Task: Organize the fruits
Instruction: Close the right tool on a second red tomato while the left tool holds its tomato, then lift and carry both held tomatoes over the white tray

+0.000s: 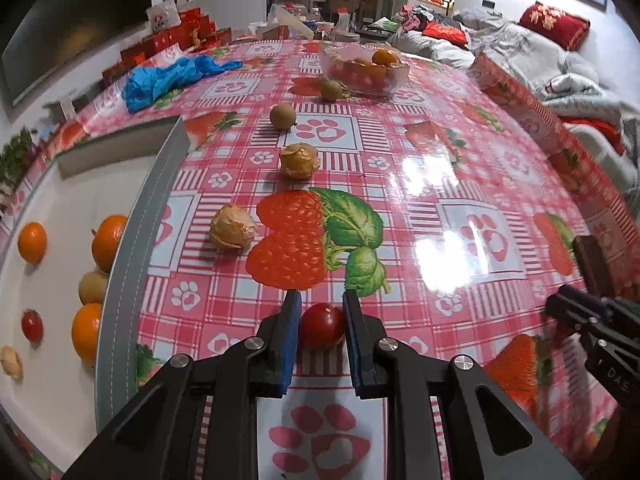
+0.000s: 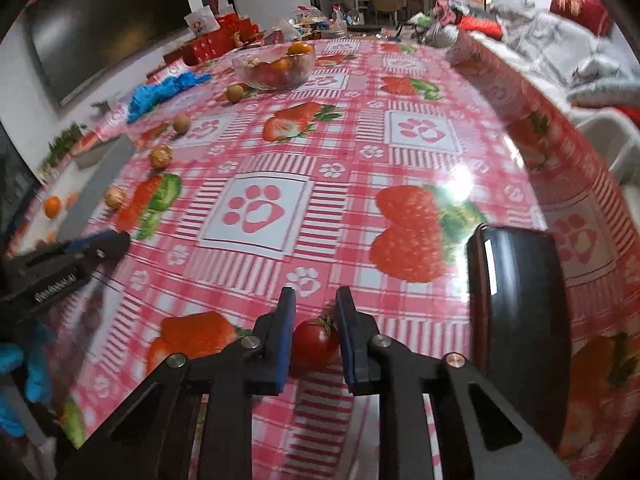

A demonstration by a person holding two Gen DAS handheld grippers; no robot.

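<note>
Overhead glare on the glossy tablecloth [image 1: 432, 208], edges bent and blurred

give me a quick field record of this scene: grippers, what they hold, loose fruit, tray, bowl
left gripper: shut on a cherry tomato
right gripper: shut on a second cherry tomato with stem
loose fruit on tablecloth: two husked fruits, two small brown-green round fruits
white tray: at the left, holds oranges, a small red tomato, some pale fruits
glass bowl: far end, holds orange and red fruit
other: blue crumpled plastic, black phone-like object
</note>
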